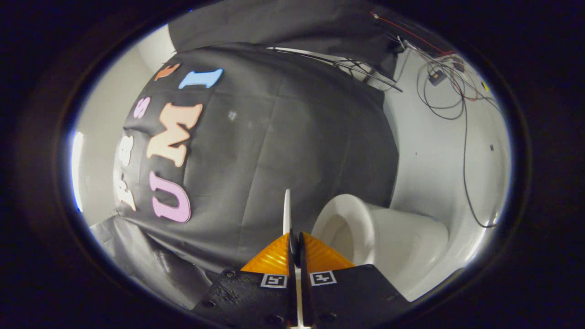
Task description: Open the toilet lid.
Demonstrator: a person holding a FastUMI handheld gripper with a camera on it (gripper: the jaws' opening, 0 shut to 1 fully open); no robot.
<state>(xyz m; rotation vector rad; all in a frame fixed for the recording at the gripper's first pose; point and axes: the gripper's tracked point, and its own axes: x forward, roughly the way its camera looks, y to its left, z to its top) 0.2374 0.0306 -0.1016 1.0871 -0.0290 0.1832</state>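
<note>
The gripper (295, 240) is clenched on the thin edge of the toilet lid (287, 212), both fingers pressing it from either side, the lid's rim jutting just ahead of the fingertips. Just beside the lid, to its right, lies the open toilet bowl (361, 228) — the lid stands well apart from the seat already. Judging from this, keep the pinch firm and follow the hinge's arc until the lid rests back.
</note>
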